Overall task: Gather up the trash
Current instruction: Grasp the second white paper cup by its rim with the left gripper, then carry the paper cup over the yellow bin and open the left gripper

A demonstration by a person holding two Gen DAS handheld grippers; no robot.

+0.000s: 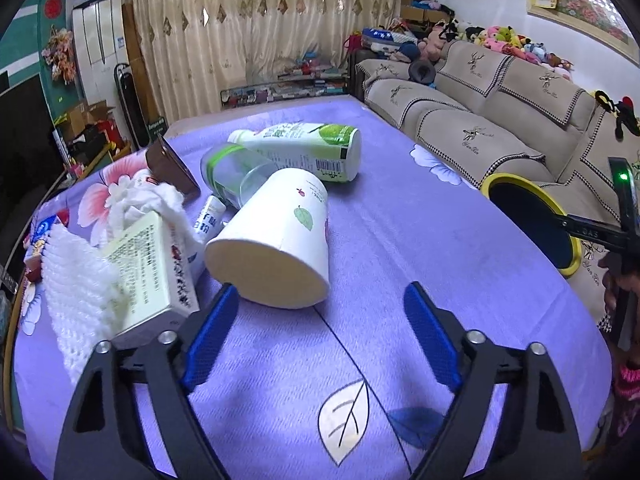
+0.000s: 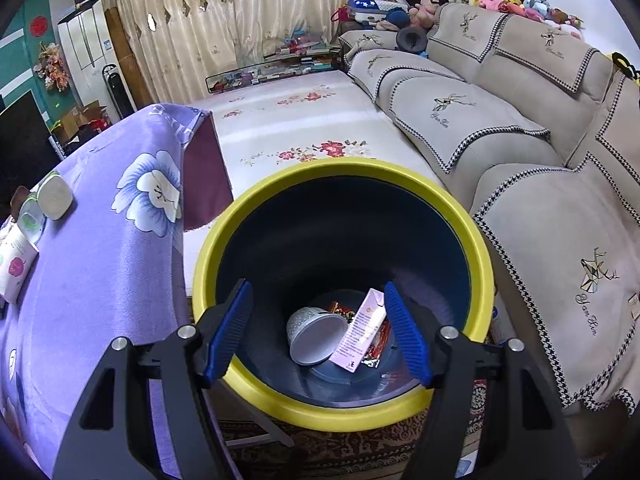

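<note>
One paper cup (image 1: 276,236), two bottles (image 1: 304,148), one box (image 1: 152,264), one bin (image 2: 340,280).

Paper cup (image 1: 276,236) on table (image 1: 420,240), bin (image 1: 532,220) right.

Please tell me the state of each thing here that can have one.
Paper cup: tipped over on the table.
Green bottle: lying flat.
Clear cup: on its side.
Bin: upright, some trash inside.
Left tool: open, empty.
Right tool: open, empty.
</note>
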